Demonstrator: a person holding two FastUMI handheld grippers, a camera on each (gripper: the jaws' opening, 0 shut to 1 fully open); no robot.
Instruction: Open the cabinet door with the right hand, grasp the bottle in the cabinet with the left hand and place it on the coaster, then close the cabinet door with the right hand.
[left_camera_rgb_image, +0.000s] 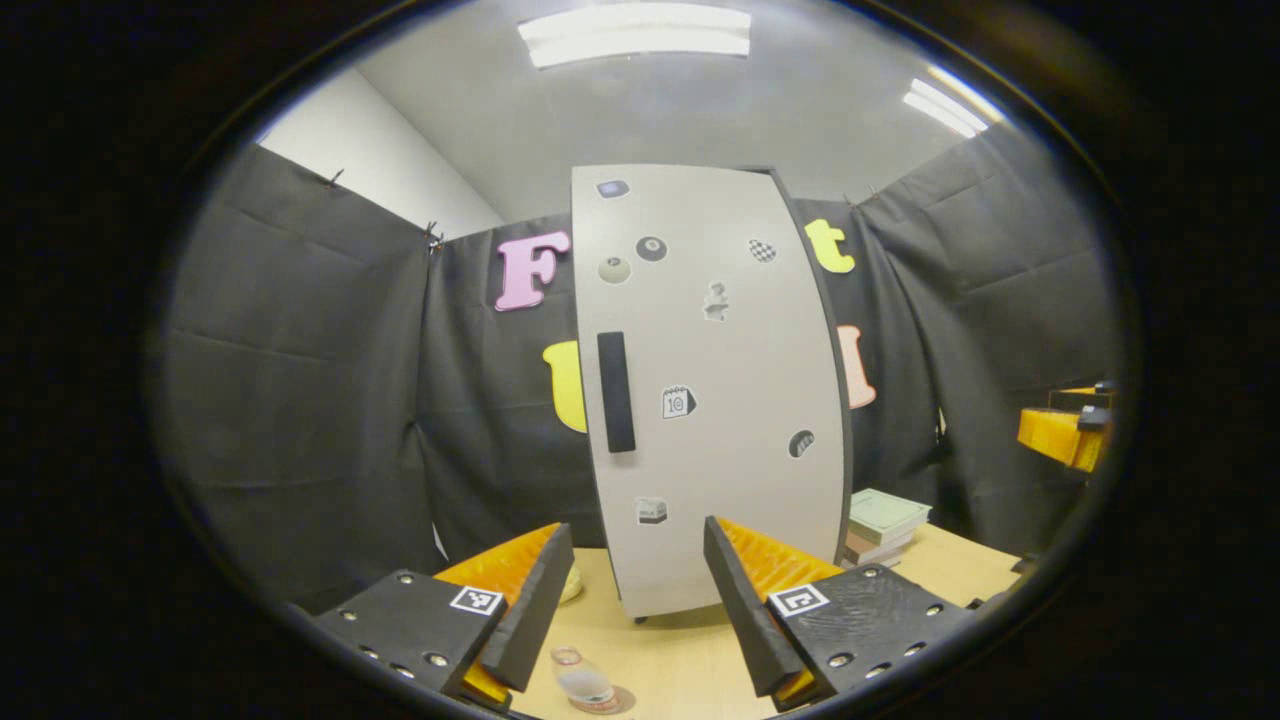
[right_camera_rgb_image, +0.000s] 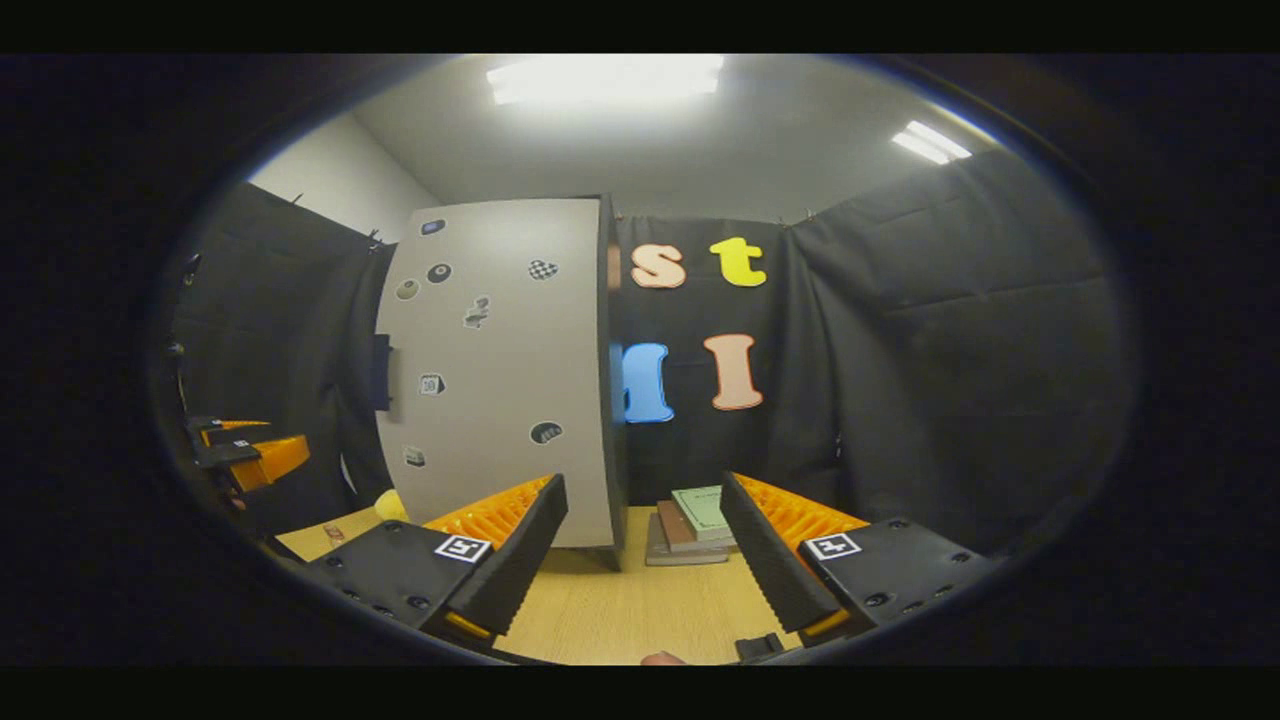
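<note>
In the left gripper view, my left fingers are spread and hold nothing. Between them, low on the pale wooden tabletop, the small clear bottle stands on the round brown coaster. Beyond it, the grey sticker-dotted cabinet door with its black bar handle is closed. My right fingers are likewise spread and empty, pointed at stacked books.

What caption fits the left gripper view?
Open left tool facing shut cabinet door, bottle on coaster below.
</note>
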